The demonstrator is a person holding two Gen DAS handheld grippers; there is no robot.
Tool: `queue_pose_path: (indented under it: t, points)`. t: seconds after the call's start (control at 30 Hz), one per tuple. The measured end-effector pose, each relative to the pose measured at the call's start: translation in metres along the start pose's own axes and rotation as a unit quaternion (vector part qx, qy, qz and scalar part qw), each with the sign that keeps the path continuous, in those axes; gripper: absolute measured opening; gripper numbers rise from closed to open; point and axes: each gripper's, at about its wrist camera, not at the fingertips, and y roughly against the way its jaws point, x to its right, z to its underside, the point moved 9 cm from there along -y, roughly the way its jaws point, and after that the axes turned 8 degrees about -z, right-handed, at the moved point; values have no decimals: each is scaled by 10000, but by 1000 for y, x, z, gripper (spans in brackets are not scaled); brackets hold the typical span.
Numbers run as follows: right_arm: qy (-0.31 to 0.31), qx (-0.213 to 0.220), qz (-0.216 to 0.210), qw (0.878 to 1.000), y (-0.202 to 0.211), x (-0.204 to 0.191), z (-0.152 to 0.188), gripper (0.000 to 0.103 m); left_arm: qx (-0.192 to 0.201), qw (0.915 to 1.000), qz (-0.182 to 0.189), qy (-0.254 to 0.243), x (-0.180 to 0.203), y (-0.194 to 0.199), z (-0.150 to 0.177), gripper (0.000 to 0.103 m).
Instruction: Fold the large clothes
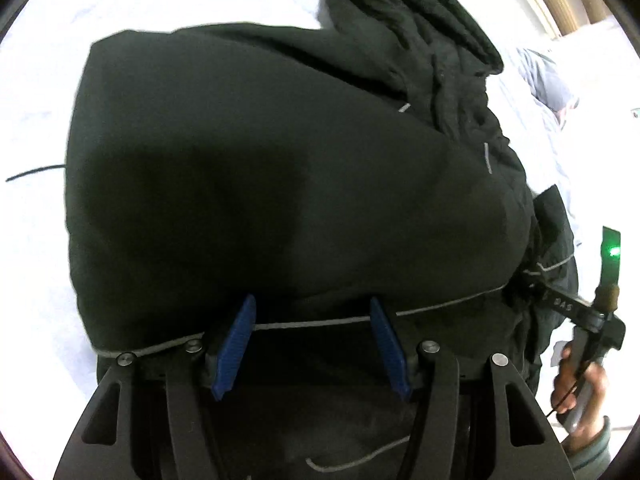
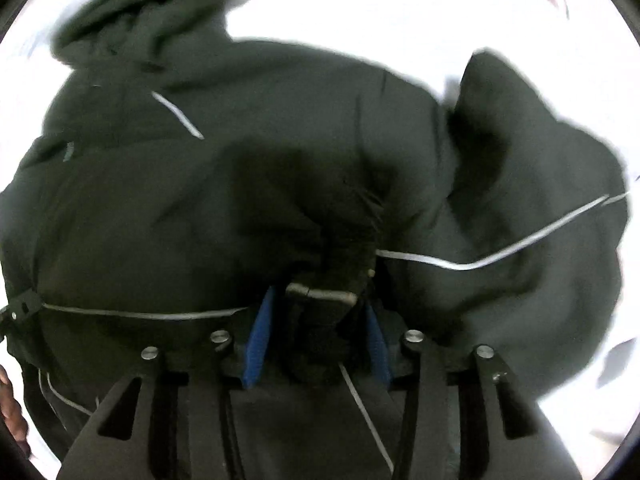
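Both grippers – left (image 1: pixel 312 316) open, right (image 2: pixel 320 320) open round a fold – hang over the big, soft, floppy coat (image 1: pixel 260 160); grab its hem.

We look down past our right gripper (image 2: pixel 316 312) onto a dark jacket (image 2: pixel 168 208) spread over a white surface (image 2: pixel 360 8). Its jaws stand apart with a bunched fold of the jacket and a grey tab (image 2: pixel 320 294) between them. Pale piping (image 2: pixel 492 256) runs off beyond the right jaw.
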Motion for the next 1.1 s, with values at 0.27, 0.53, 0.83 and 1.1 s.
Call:
queue_pose_path:
  t: [0.27, 0.53, 0.83, 1.1]
  points:
    - [870, 553, -509, 9934, 32, -90, -1, 81, 322, 9995, -21, 15, 5, 32, 14, 61]
    - [652, -167, -505, 9965, -33, -105, 26, 70, 163, 9986, -497, 100, -11, 8, 20, 61]
    - [521, 353, -697, 9956, 68, -102, 67, 69, 608, 9978, -251, 36, 11, 75, 54, 61]
    - [523, 806, -578, 9937, 124, -73, 96, 70, 1223, 9923, 182, 26, 34, 147, 99, 61]
